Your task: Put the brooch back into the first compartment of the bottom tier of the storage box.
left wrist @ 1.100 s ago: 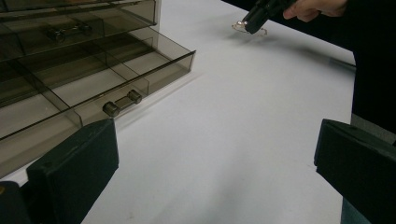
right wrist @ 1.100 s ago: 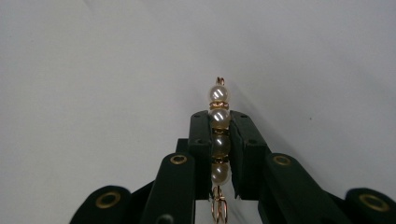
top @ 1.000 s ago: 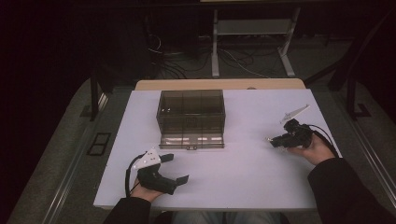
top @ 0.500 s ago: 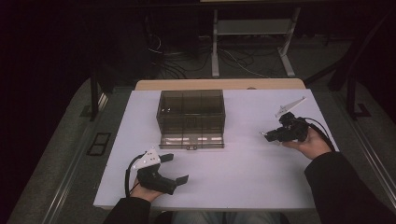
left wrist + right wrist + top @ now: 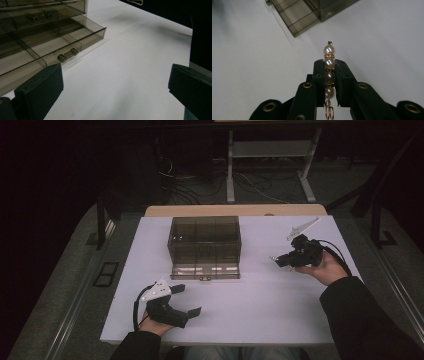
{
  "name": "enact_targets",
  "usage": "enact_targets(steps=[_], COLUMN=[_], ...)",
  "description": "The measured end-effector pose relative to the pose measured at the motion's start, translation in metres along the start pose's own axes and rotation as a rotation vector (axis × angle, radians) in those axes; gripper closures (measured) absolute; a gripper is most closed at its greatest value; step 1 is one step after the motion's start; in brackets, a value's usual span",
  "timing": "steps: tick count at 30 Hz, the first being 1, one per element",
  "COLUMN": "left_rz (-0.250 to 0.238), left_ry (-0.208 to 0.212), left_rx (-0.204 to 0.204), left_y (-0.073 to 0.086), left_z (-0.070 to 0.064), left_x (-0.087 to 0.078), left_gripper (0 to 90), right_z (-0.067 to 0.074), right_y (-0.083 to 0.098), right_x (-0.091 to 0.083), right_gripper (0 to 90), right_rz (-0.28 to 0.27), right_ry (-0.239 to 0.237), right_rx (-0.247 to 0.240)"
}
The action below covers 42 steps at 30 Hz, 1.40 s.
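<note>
pearl bar (image 5: 329, 71): light, stiff, slick, fragile | right gripper (image 5: 329, 67) clamped mid-beads, good hold | left gripper (image 5: 112, 82) apart, empty | drawer (image 5: 53, 47) open

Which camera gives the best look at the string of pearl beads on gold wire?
The right gripper view: the string of pearl beads on gold wire sits close up, clamped between the right hand-held gripper. The high view gives a pale speck at that gripper's tip. In the left gripper view I can't make it out.
</note>
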<state>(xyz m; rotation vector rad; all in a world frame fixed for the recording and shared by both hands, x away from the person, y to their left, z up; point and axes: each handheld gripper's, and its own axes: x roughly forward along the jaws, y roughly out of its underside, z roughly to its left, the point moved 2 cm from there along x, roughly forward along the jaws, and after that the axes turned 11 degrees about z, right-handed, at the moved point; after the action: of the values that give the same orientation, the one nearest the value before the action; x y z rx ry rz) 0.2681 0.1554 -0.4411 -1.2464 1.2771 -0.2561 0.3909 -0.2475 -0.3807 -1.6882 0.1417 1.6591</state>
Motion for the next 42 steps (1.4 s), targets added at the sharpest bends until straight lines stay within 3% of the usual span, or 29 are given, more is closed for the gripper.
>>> enact_targets(steps=[15,42], left_rz=[-0.007,-0.005], left_ry=[-0.005,-0.001], left_rx=[-0.007,-0.002], left_y=[0.0,0.0], left_z=[0.001,0.001], left_x=[0.0,-0.001], left_gripper=[0.0,0.0], right_z=[0.015,0.05], right_y=[-0.03,-0.087], right_x=[0.0,0.013], right_gripper=[79.0,79.0], right_rz=[-0.008,-0.011], right_ry=[-0.021,-0.046], right_rx=[-0.048,-0.177])
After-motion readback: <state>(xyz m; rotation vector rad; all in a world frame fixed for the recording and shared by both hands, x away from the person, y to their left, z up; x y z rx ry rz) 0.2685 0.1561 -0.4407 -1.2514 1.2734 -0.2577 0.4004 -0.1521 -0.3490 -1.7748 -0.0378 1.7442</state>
